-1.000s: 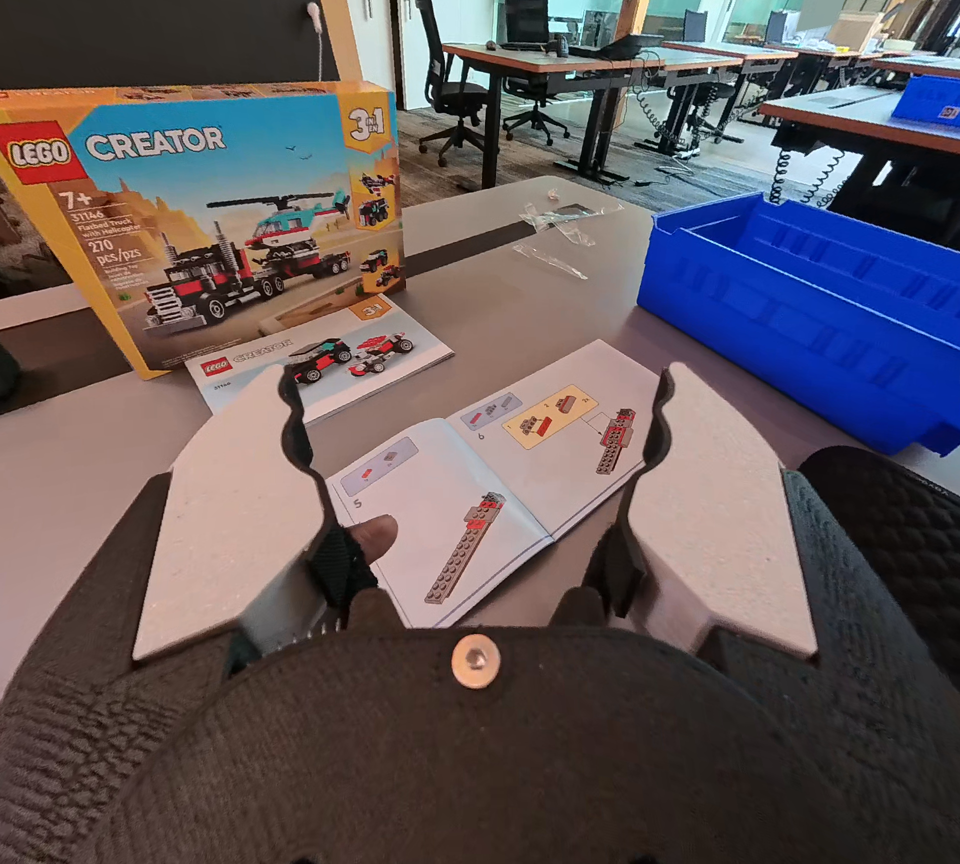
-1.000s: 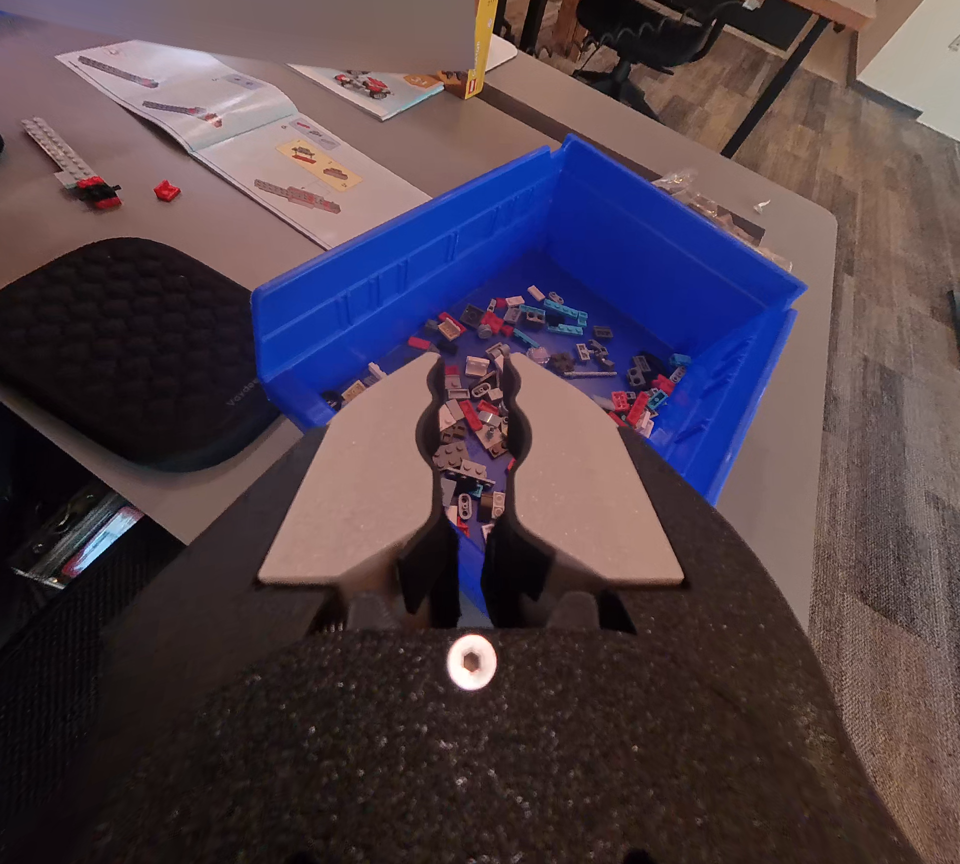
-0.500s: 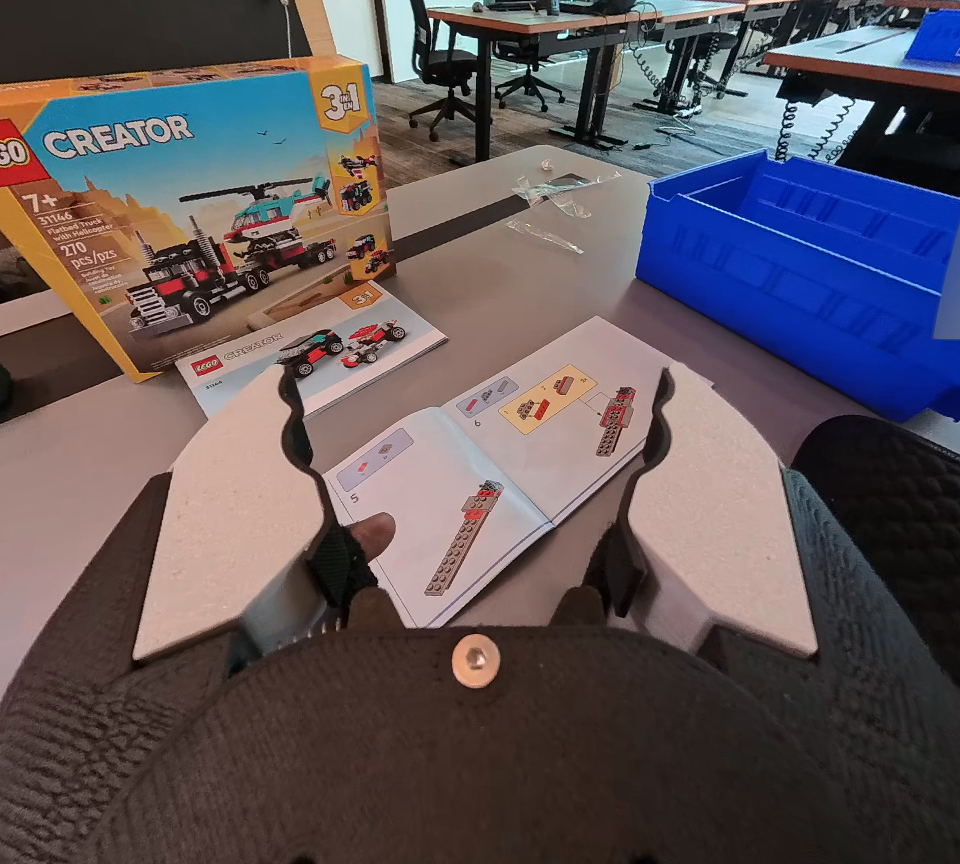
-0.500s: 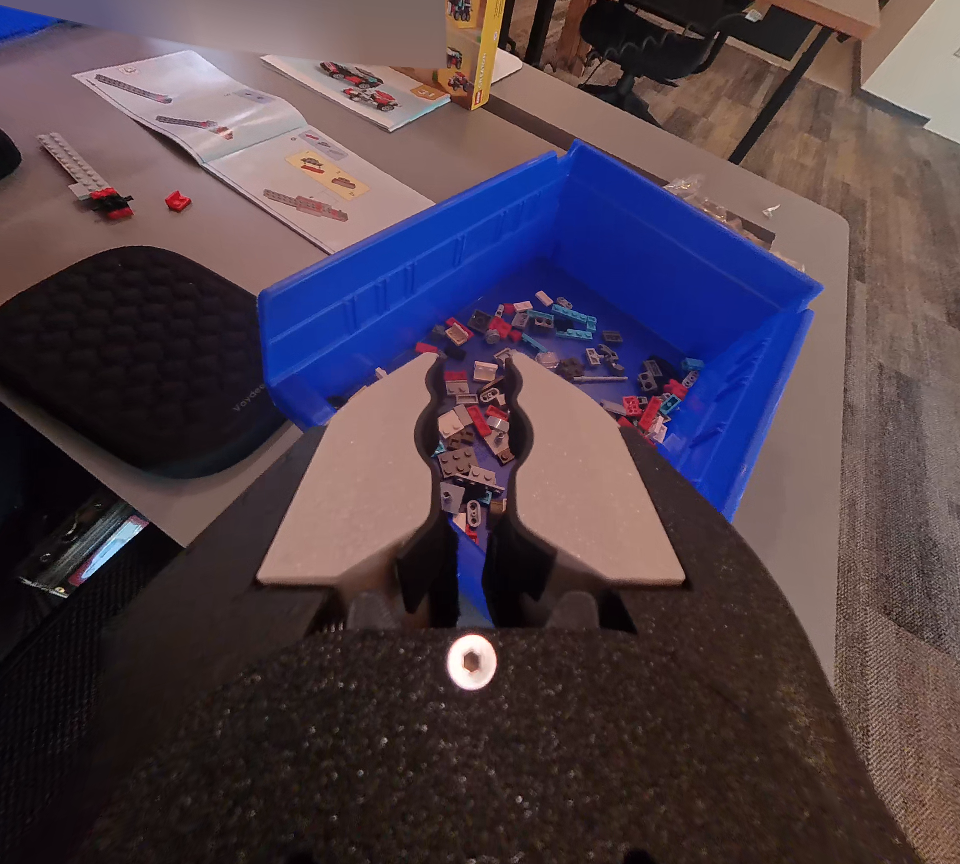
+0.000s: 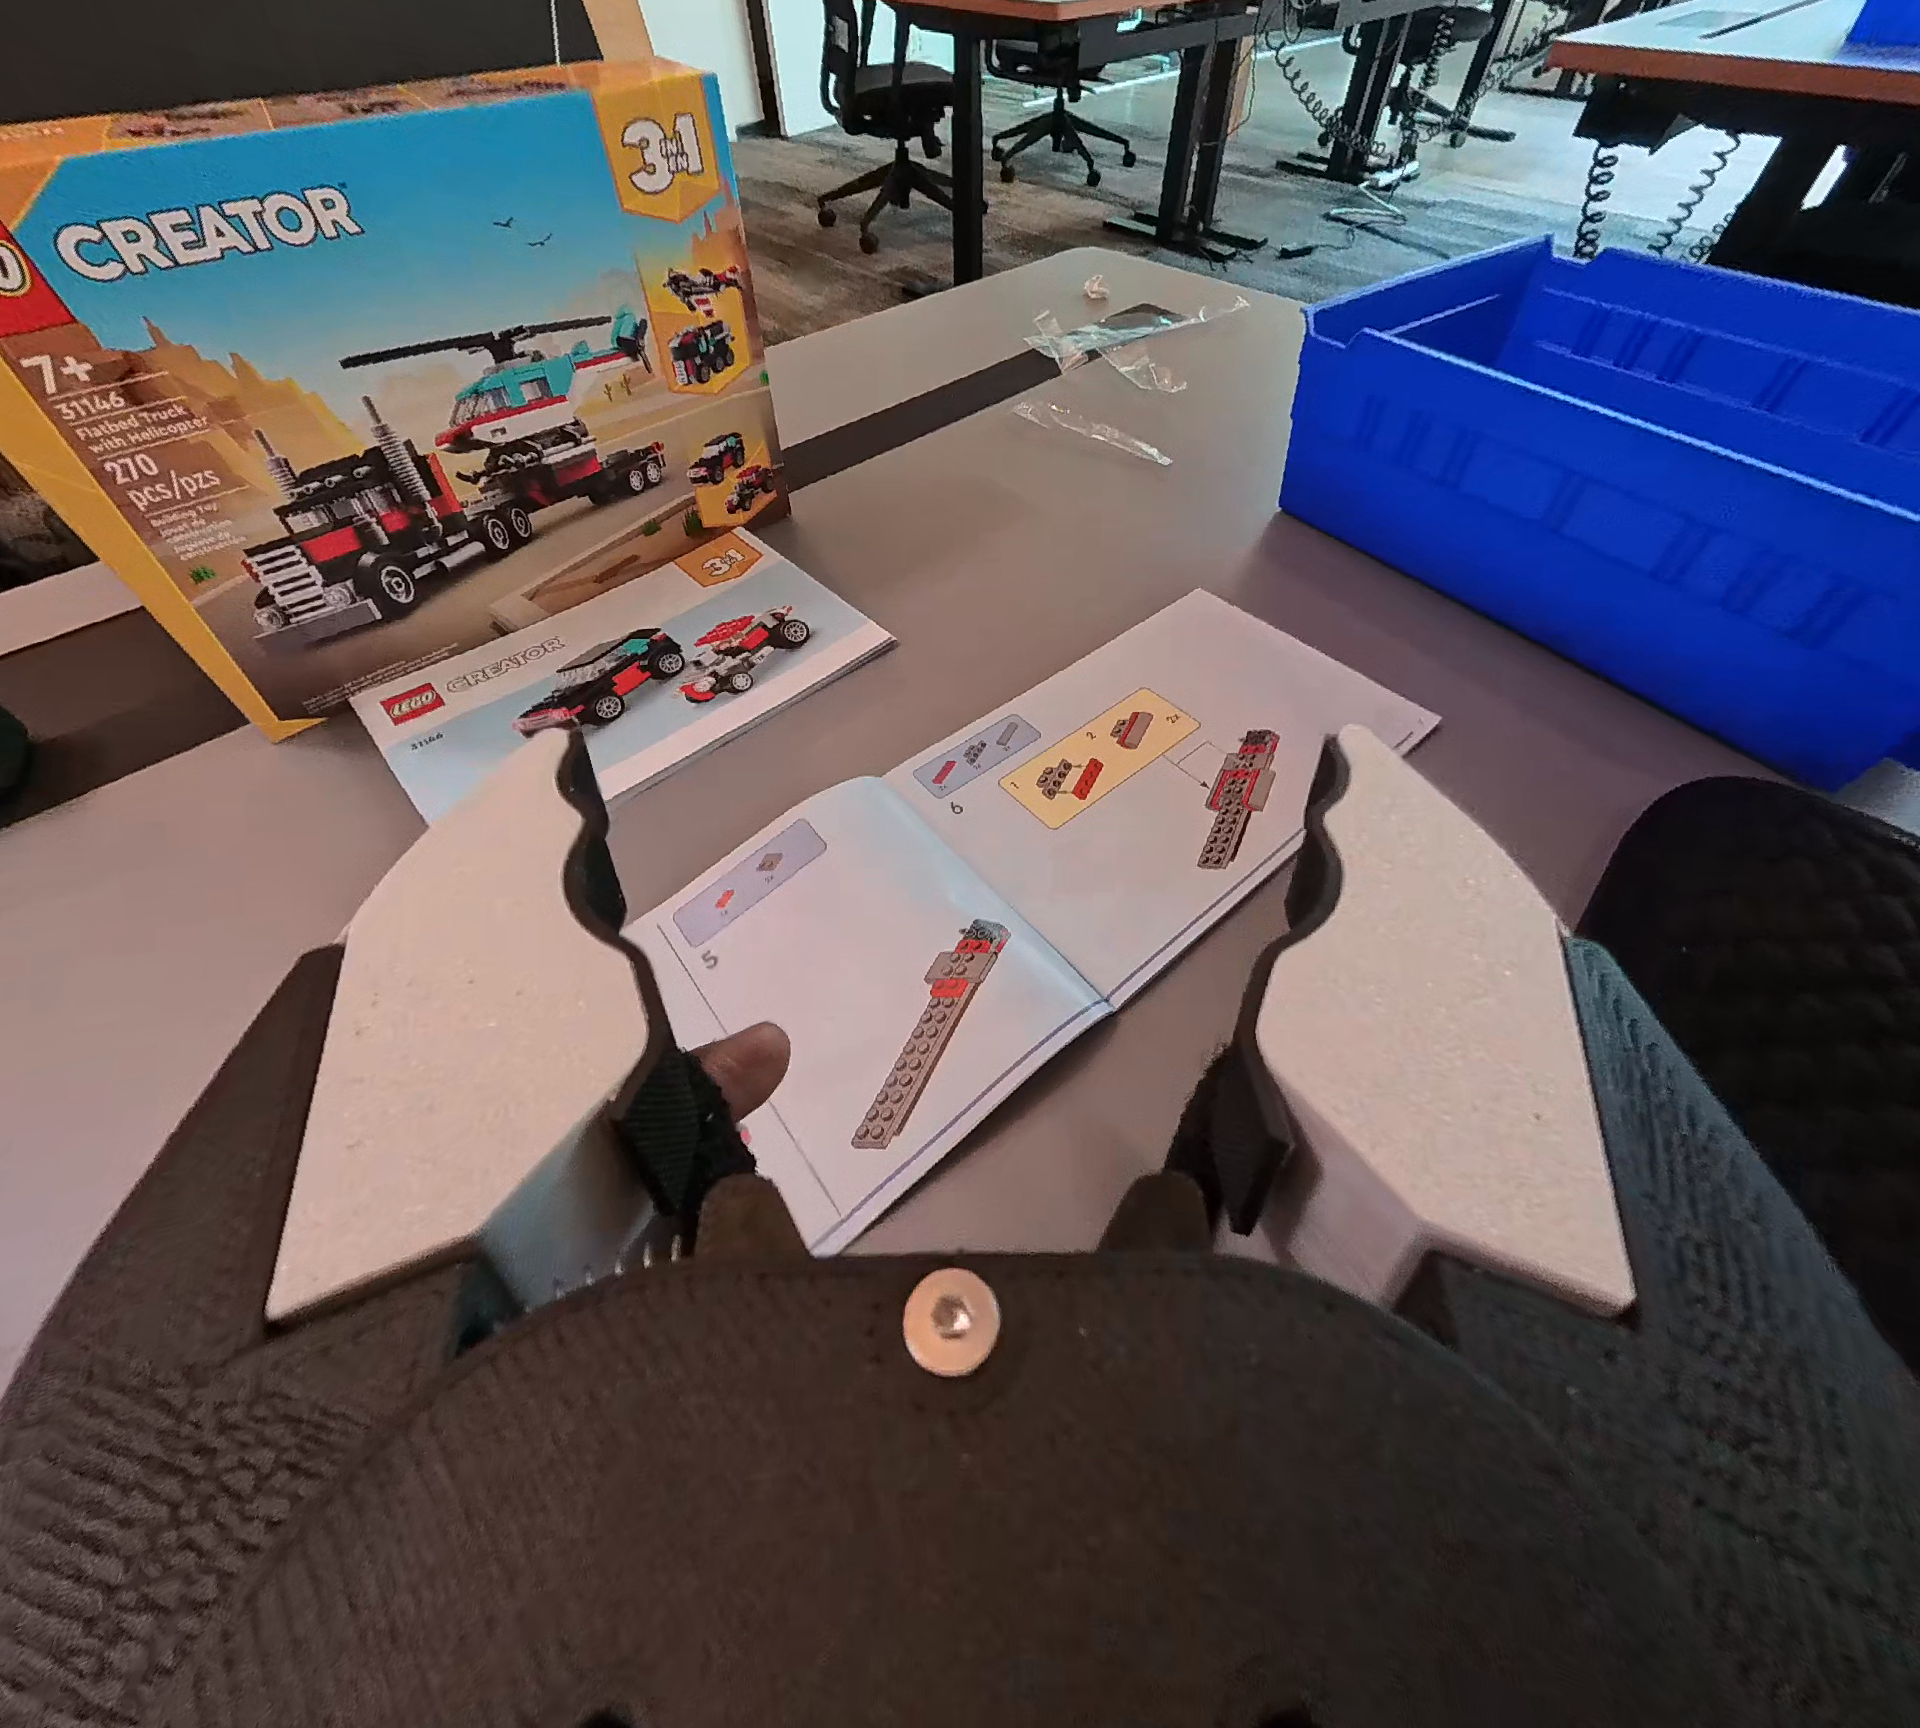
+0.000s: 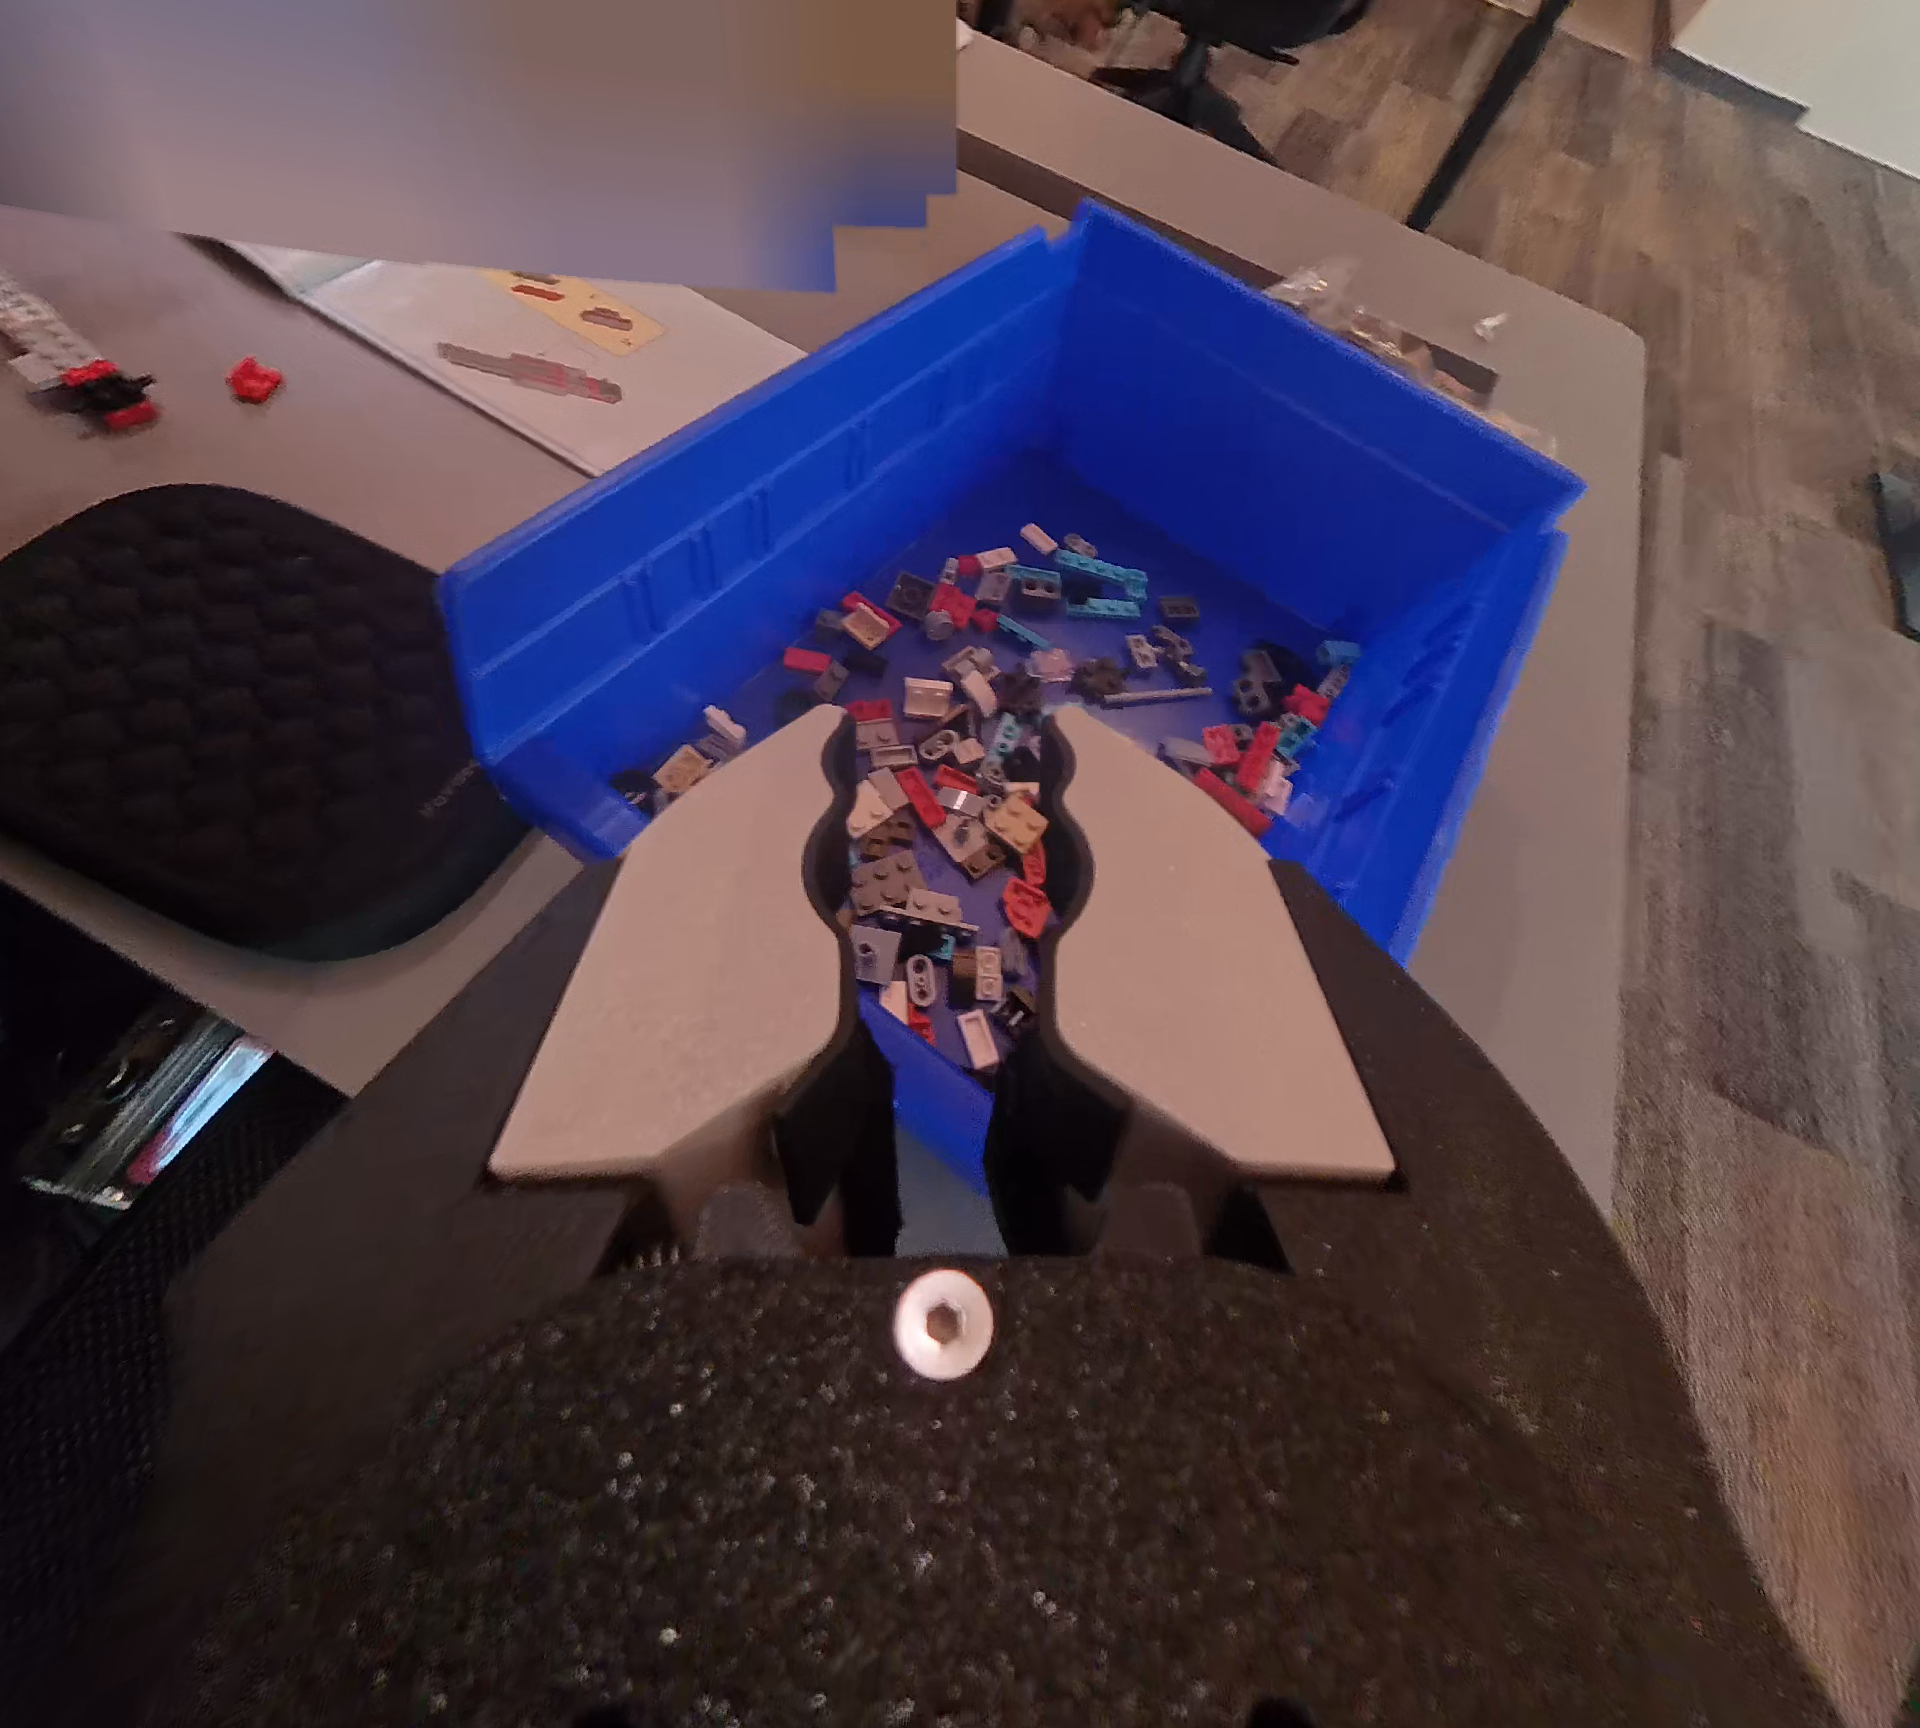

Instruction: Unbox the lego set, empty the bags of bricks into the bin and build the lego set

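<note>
Right gripper (image 6: 945,733), jaws part-spread w/ nothing held, hangs over the bricks (image 6: 966,805) in the blue bin (image 6: 1247,421), left gripper (image 5: 951,748) wide apart over the booklet (image 5: 1049,878); risk: crowded pile, so pinching may grab a neighbour or flick pcs out.

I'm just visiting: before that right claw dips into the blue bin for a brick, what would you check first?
1. Right gripper open: ok, a gap shows between the fingers.
2. Right gripper empty: ok, nothing between the fingers.
3. Aimed at the bricks: ok, they show between the fingers inside the bin.
4. Booklet open: ok, lying flat between the left gripper's wide-open fingers.
5. Which brick is needed: cannot tell, the bricks are small and jumbled.
6. Partial build and loose red piece on the table: ok, apart from the bin.
</note>
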